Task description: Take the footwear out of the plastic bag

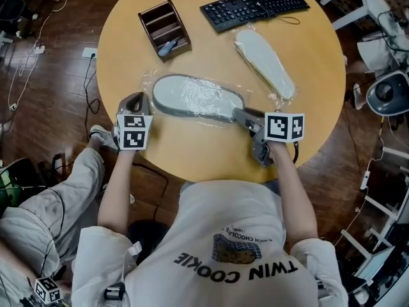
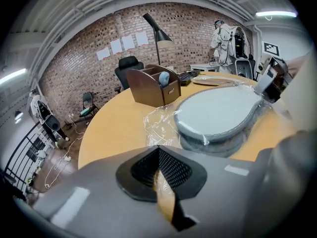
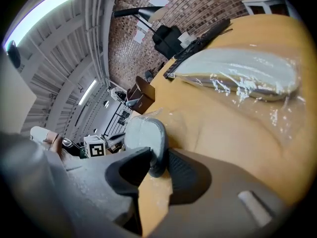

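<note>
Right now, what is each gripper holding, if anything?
Left gripper: closed on the edge of the clear plastic bag.
Right gripper: closed on the end of the flat grey slipper inside that bag.

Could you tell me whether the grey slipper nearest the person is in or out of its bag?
Inside: crinkled clear plastic bag lies over the slipper and extends past its end.

Even overhead light, glare on the plastic bag [image 1: 195,96]; gripper views fisheye, dark-cornered.
</note>
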The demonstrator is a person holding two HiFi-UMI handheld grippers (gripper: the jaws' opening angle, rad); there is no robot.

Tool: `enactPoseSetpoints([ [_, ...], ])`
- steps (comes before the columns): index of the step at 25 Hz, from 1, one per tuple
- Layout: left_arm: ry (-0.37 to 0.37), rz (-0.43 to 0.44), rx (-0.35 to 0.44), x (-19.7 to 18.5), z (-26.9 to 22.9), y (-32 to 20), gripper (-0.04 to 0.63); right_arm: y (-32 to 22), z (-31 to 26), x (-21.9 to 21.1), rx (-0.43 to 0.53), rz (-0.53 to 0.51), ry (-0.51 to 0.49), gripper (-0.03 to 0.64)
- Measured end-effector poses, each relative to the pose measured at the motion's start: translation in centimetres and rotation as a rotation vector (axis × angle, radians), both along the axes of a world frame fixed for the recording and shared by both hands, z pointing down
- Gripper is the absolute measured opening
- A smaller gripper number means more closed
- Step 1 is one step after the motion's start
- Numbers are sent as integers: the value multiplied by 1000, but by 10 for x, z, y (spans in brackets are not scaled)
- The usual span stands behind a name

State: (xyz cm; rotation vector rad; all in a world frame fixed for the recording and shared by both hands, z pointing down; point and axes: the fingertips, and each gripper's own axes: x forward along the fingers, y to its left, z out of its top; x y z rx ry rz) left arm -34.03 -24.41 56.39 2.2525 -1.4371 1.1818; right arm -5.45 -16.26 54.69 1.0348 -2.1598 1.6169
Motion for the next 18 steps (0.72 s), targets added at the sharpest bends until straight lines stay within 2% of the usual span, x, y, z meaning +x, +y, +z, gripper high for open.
enactPoseSetpoints([
  [18, -61, 7, -18, -1, 1, -3, -2, 20, -3, 61, 22, 43, 55, 109],
])
